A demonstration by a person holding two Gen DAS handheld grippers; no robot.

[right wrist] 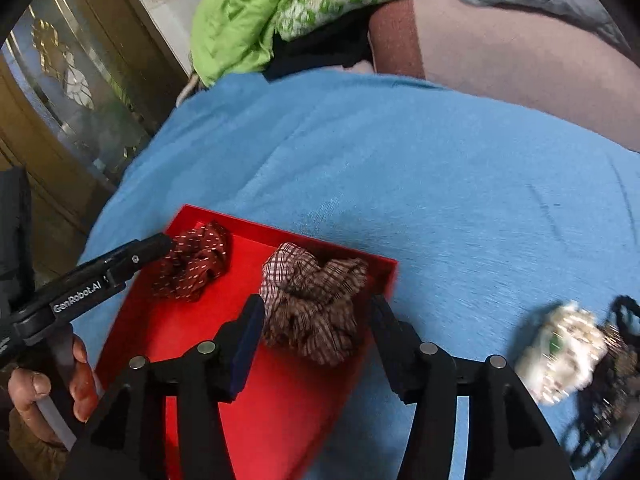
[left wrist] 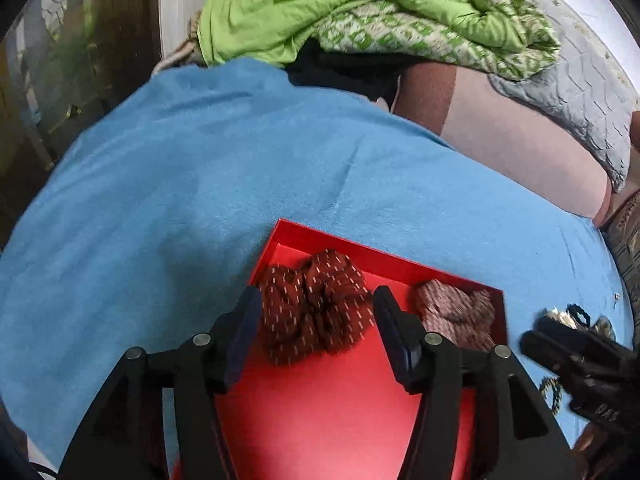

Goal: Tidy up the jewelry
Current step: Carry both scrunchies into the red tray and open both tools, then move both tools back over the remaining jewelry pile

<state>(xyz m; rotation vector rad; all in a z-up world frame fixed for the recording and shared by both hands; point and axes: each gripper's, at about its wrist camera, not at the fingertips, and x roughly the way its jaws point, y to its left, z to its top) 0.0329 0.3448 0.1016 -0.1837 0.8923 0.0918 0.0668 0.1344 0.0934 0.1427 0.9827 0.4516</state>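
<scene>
A red tray (left wrist: 320, 408) (right wrist: 276, 412) lies on the blue cloth. In it lie a dark red dotted scrunchie (left wrist: 316, 304) (right wrist: 196, 260) at the far left and a brown checked scrunchie (left wrist: 456, 316) (right wrist: 316, 304) at the far right. My left gripper (left wrist: 318, 324) is open, its fingers on either side of the dark red scrunchie. My right gripper (right wrist: 318, 332) is open above the checked scrunchie. A white and gold jewelry piece (right wrist: 560, 352) and a black beaded piece (right wrist: 612, 380) lie on the cloth right of the tray.
The blue cloth (left wrist: 200, 184) (right wrist: 440, 168) covers the bed. A green quilt (left wrist: 360, 8) (right wrist: 304, 4) and a grey pillow (left wrist: 580, 112) are piled at the back. A wooden cabinet (right wrist: 68, 100) stands at the left. The left gripper's body (right wrist: 96, 280) reaches in from the left.
</scene>
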